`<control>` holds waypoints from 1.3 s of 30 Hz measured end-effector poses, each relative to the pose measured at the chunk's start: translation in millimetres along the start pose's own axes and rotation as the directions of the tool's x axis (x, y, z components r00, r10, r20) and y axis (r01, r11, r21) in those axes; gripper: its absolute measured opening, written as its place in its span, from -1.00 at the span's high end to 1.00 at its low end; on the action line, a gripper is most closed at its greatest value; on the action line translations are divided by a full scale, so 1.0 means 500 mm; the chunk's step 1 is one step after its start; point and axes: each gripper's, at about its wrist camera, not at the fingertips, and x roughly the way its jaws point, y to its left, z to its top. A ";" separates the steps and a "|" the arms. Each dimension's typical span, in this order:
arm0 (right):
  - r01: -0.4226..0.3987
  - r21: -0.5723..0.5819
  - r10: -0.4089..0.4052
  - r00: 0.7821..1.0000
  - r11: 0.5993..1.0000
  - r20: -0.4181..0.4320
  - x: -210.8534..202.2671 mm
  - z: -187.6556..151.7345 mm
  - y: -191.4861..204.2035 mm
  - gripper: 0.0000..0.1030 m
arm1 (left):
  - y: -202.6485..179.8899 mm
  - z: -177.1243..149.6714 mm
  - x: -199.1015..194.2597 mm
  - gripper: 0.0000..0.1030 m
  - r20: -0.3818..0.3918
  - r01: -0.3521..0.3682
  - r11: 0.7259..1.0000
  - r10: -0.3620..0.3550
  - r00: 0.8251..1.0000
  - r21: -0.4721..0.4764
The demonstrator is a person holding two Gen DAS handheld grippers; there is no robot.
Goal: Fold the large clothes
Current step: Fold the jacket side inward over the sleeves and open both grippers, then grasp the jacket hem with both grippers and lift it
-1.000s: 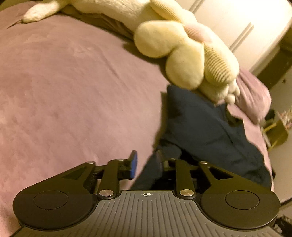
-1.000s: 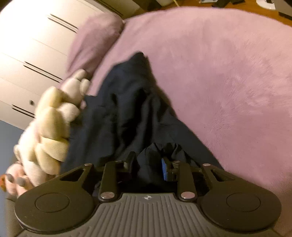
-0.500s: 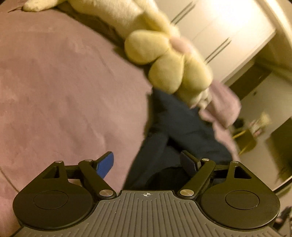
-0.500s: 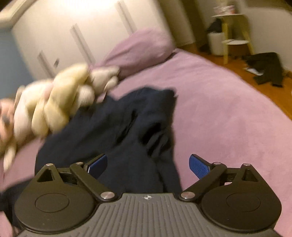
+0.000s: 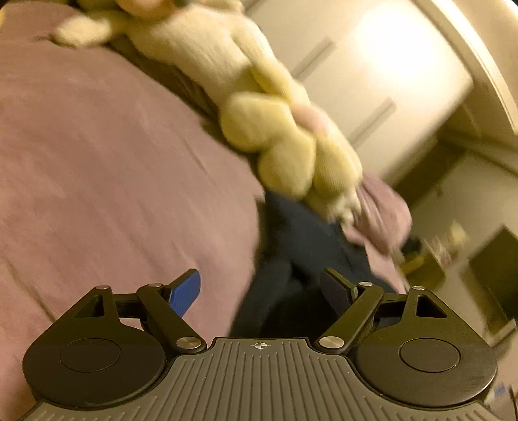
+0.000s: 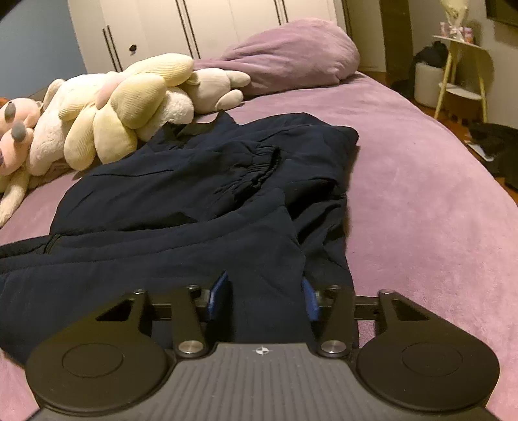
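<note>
A dark navy garment (image 6: 200, 200) lies crumpled on the purple bed cover (image 6: 421, 200). In the right wrist view a fold of it runs between the blue pads of my right gripper (image 6: 264, 294), whose jaws stand partly closed around it. In the blurred left wrist view the garment (image 5: 307, 246) lies ahead and to the right. My left gripper (image 5: 262, 285) is open wide and empty, its right finger over the cloth's near edge.
Cream and pink plush toys (image 6: 113, 107) lie along the far side of the bed, touching the garment. A purple pillow (image 6: 291, 55) sits behind them. White wardrobe doors (image 6: 194, 26) stand beyond. A small yellow side table (image 6: 459, 74) stands on the floor at right.
My left gripper opened, let the garment go and pulled back. My right gripper opened, swung to a lower view, and its jaws have come in around a fold of the garment.
</note>
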 end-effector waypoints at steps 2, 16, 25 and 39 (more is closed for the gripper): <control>-0.007 0.004 0.007 1.000 1.000 -0.004 0.001 -0.002 -0.002 0.15 | -0.009 -0.013 0.005 -0.70 -0.019 0.069 0.998 -0.069 0.997 0.011; -0.058 0.085 0.061 0.998 0.995 -0.030 0.016 -0.010 -0.008 -0.06 | -0.063 -0.061 0.026 -0.78 -0.108 0.027 0.973 -0.002 0.994 0.230; -0.029 0.020 0.030 0.998 0.999 -0.054 0.020 0.000 0.015 0.01 | -0.084 -0.059 0.134 0.46 -0.177 -0.038 0.967 0.085 0.981 0.252; 0.076 0.039 -0.083 0.967 0.996 0.239 -0.090 0.122 0.038 0.88 | -0.306 0.138 0.206 0.58 0.040 -0.027 0.902 0.011 0.999 0.431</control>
